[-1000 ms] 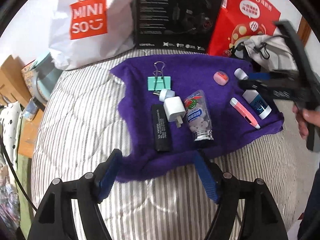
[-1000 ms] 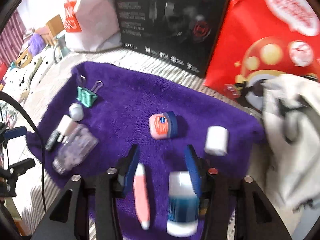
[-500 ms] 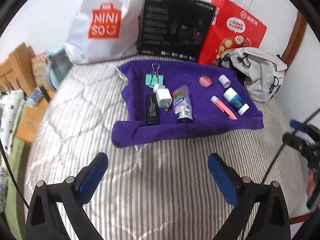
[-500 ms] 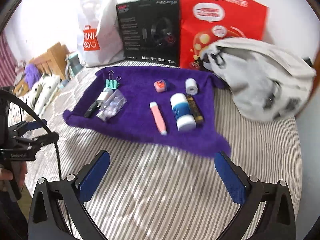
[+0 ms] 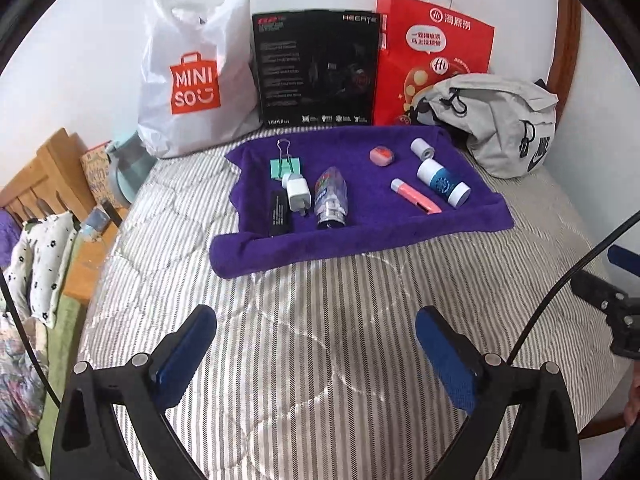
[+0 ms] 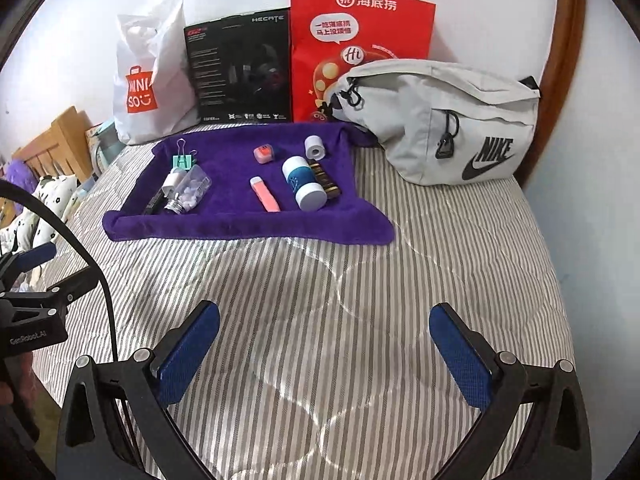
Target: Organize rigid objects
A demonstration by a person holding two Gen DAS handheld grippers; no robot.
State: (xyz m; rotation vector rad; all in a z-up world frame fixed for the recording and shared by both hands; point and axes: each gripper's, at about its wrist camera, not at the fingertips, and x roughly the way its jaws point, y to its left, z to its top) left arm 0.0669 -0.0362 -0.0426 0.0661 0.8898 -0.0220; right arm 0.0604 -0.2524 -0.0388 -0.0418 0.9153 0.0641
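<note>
Grippers: left gripper (image 5: 316, 350) and right gripper (image 6: 324, 346) both spread wide, empty, over striped bedding | items: on purple towel (image 5: 400, 236) well ahead of both | advice: approach low, centre jaws across pink pen (image 6: 265, 194), avoid nudging white-and-blue bottle (image 6: 304, 183) beside it.

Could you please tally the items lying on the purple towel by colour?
Pink: 2, small pot and pen-shaped stick
White: 4, charger plug, small cap, roll, blue-banded cylinder
Black or dark: 2, flat bar and gold-printed bar
Green: 1, binder clip
Clear: 1, pill bottle
Total: 10
</note>
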